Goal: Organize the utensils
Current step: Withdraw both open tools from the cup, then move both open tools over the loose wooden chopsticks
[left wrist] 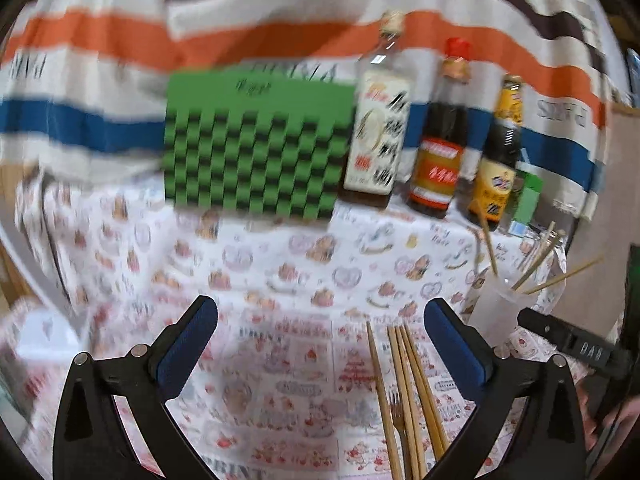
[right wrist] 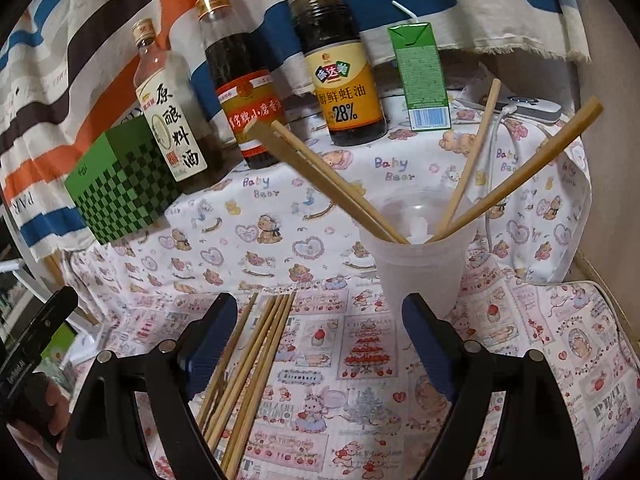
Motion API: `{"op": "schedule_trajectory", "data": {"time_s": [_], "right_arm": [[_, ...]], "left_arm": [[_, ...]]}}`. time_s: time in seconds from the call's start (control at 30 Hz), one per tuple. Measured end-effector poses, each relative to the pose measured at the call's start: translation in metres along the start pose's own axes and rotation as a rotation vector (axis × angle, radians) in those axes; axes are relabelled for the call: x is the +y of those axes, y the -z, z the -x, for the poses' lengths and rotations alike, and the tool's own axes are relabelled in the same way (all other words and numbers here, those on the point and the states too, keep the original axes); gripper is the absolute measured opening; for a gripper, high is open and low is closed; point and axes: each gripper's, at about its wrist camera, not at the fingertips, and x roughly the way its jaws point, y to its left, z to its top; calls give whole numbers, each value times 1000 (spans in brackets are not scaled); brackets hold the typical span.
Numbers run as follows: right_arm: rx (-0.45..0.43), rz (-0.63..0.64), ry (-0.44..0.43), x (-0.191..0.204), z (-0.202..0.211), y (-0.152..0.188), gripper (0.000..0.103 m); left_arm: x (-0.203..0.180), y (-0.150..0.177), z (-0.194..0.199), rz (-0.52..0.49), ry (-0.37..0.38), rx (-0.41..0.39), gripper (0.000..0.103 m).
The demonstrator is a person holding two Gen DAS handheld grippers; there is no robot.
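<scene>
A translucent plastic cup [right wrist: 420, 264] stands on the patterned tablecloth and holds several wooden chopsticks [right wrist: 332, 184] leaning outward. It also shows at the right of the left wrist view [left wrist: 500, 304]. Several loose chopsticks [right wrist: 248, 364] lie flat on the cloth, with a small fork [left wrist: 397, 412] among them. My right gripper [right wrist: 320, 340] is open and empty, low over the cloth, the loose chopsticks by its left finger and the cup by its right finger. My left gripper [left wrist: 320, 344] is open and empty, the loose chopsticks [left wrist: 404, 392] lying near its right finger.
A green checkered box [left wrist: 256, 144] stands at the back, with three sauce bottles [right wrist: 248, 80] beside it and a green drink carton [right wrist: 424, 76] to the right. A white power strip [right wrist: 532, 108] lies at the far right. A striped cloth hangs behind.
</scene>
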Motion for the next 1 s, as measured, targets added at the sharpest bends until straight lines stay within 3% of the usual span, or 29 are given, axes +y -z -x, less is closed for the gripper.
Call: {"op": "schedule_trajectory", "data": {"time_s": [0.23, 0.4, 0.6, 0.8, 1.0], "right_arm": [[48, 94, 55, 14, -21, 15, 86], [78, 66, 37, 9, -27, 16, 86], [96, 39, 49, 4, -30, 16, 86], [99, 56, 57, 7, -31, 17, 86], [101, 63, 65, 7, -32, 17, 86]], "left_arm": [[8, 13, -28, 38, -2, 110, 103], [12, 23, -52, 50, -17, 236, 103], [1, 39, -71, 22, 43, 367, 101], [-27, 52, -72, -114, 55, 419, 86], [-41, 62, -76, -132, 139, 504, 58]]}}
